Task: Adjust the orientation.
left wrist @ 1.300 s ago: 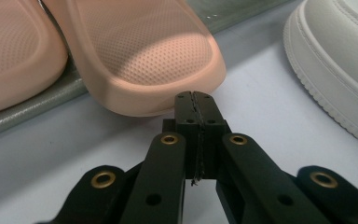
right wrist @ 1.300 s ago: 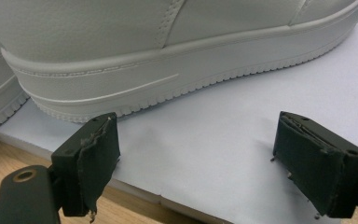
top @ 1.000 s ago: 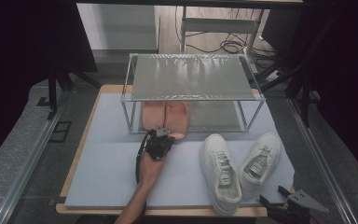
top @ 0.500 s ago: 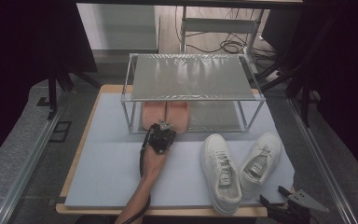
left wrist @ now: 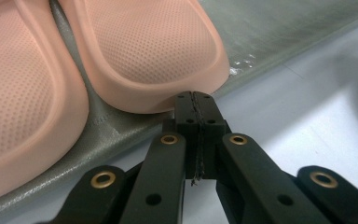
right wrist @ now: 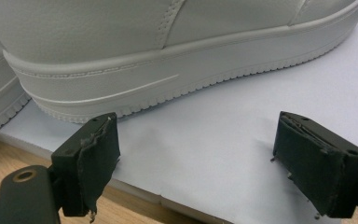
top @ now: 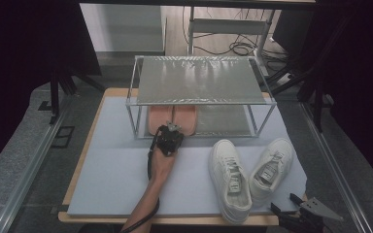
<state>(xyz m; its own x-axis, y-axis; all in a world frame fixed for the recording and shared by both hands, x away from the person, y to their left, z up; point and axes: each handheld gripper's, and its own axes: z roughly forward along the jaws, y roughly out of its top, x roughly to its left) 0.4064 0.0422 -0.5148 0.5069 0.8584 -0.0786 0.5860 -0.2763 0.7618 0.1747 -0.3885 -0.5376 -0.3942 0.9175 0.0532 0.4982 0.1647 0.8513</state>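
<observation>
- Pale blue matting (top: 116, 174) covers the table, with a 2-shelf wire rack (top: 199, 80) at its far side.
- Left gripper (left wrist: 194, 100): fingers pressed together, pinching nothing, tips touching the heel edge of the right-hand pink slipper (left wrist: 154, 51).
- Both slippers lie on the lower shelf (top: 223, 121), straight ahead of those fingers, long axes running away from them.
- Right gripper (right wrist: 193, 154): fingers spread, empty, just short of a white sneaker's (right wrist: 168, 51) sole.
- The left hand is the nearer to the slippers.
</observation>
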